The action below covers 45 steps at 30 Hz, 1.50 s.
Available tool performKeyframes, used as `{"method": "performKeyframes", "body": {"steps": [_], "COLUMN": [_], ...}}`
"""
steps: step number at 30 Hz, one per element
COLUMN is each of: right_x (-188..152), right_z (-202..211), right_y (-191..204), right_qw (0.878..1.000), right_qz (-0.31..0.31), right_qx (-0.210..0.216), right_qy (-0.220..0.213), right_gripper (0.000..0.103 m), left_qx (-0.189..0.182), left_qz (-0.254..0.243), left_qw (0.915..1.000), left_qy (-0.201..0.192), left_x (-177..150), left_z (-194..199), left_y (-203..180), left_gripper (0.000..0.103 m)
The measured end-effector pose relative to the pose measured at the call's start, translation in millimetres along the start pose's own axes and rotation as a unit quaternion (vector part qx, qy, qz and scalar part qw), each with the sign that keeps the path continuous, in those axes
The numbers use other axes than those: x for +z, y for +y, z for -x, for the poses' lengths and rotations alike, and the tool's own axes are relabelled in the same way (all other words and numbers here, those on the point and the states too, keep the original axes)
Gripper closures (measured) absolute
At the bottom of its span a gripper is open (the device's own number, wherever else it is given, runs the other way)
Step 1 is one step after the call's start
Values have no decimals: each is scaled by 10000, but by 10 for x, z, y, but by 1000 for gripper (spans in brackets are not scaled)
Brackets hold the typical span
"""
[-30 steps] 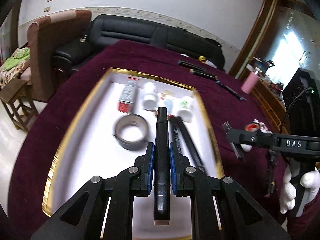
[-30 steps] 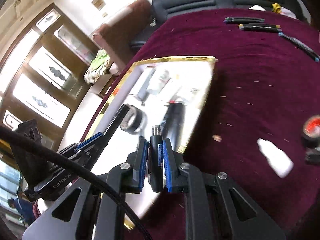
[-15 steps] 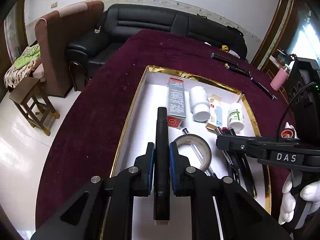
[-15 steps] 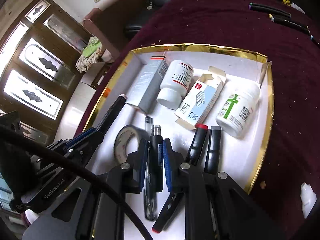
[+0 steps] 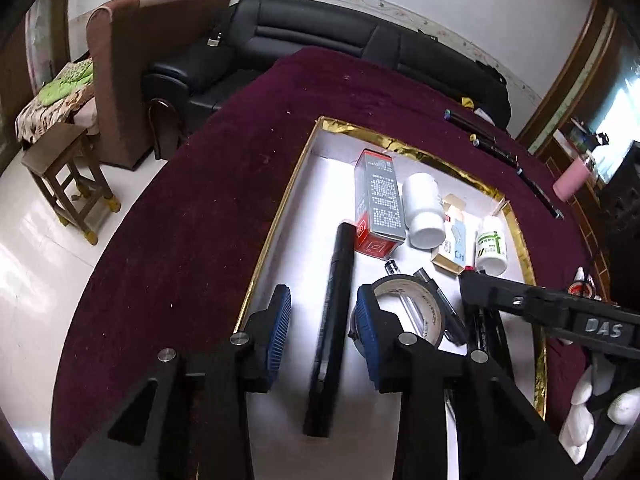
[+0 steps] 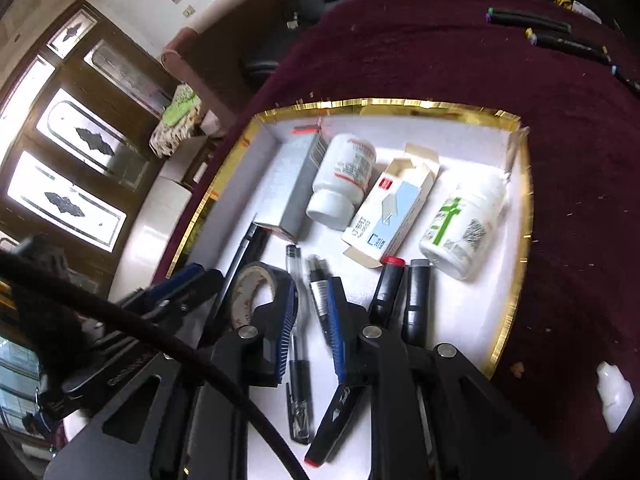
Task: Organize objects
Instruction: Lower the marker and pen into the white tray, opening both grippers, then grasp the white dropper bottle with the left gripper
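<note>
A white tray with a gold rim (image 5: 280, 216) (image 6: 516, 280) sits on the maroon tablecloth. My left gripper (image 5: 322, 314) is open over the tray's left side; a long black marker (image 5: 334, 320) lies between its fingers on the tray floor. My right gripper (image 6: 312, 312) is open, with a dark pen (image 6: 318, 288) lying between its fingers beside a clear pen (image 6: 298, 356). A tape roll (image 5: 408, 312) (image 6: 256, 292) lies between the two grippers. The tray also holds a grey box (image 5: 378, 204), white bottles (image 5: 424, 210) (image 6: 464, 228), a staple box (image 6: 394, 216) and two markers (image 6: 390, 292).
More markers (image 6: 528, 20) (image 5: 496, 148) lie on the cloth beyond the tray. A small white bottle (image 6: 614, 396) lies on the cloth to the right of the tray. A black sofa (image 5: 320, 48), brown armchair and wooden stool (image 5: 68, 176) stand past the table edge.
Both grippers have opened. The black marker left my left gripper and the dark pen left my right gripper; both now lie in the tray.
</note>
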State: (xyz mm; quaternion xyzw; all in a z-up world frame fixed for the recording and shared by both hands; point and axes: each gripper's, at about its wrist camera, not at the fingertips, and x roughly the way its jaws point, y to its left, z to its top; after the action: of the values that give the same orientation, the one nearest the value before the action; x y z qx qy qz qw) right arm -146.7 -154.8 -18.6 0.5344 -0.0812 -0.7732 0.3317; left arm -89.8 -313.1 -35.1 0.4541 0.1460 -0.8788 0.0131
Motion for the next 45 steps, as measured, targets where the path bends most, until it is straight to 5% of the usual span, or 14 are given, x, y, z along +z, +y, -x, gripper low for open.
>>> {"method": "performKeyframes", "body": {"steps": [2,10,16,18,20,22,24,25,26,28,30,36,42,45], "right_x": [-26,-299,-586,-776,-965,-1247,-1573,-1630,-1618,-1456,-1456,-1886,-1953,-1969], "right_z": [165,917,1784,2237,2547,2899,3127,3166,3155,2925,2660,2546,2590,2570], "right_y": [-13,-188,-204,-130,-25,5,-128,-236,-341,-707,-1089,-1855,-2314,-2421], "right_qw": [9998,9954,9798,9606,9345,8939,8543,8591,8773,9416,9624,9488,9415,9422], "right_qz": [-35,-152,306,631,871,1021,1011,863,665,-8,-816,-1850,-2145,-2175], "right_qx": [74,222,-320,-782,-1200,-1500,-1238,-990,-762,17,275,87,25,43], "right_qy": [-174,-917,-1949,-2591,-3237,-4099,-4947,-4947,-4691,-3367,-2577,-2558,-2600,-2548], "right_gripper": [78,76,74,57,26,14,3,0,0,0,9,10,10,10], "left_qx": [-12,-136,-384,-504,-551,-828,-1501,-2088,-2336,-2532,-2476,-1951,-863,-544], "left_qz": [139,426,487,292,-8,-274,-425,-534,-615,-847,-1195,-2609,-1759,-1663], "left_qw": [9999,9988,9870,9743,9542,9288,9145,9176,9227,9352,9394,9382,9795,9833], "left_qy": [-25,-206,-1482,-2177,-2942,-3601,-3732,-3339,-3004,-2326,-2047,-1167,-477,-511], "left_x": [-37,-228,-354,-401,-483,-607,-649,-607,-574,-599,-701,-1116,-793,-718], "left_z": [26,164,810,1172,1552,1849,1945,1865,1776,1484,1303,712,-7,-201], "left_y": [2,-119,-299,-509,-773,-1022,-1232,-1386,-1492,-1837,-2108,-2912,-2871,-2897], "left_gripper": [73,66,64,58,40,5,1,1,1,2,2,2,2,2]}}
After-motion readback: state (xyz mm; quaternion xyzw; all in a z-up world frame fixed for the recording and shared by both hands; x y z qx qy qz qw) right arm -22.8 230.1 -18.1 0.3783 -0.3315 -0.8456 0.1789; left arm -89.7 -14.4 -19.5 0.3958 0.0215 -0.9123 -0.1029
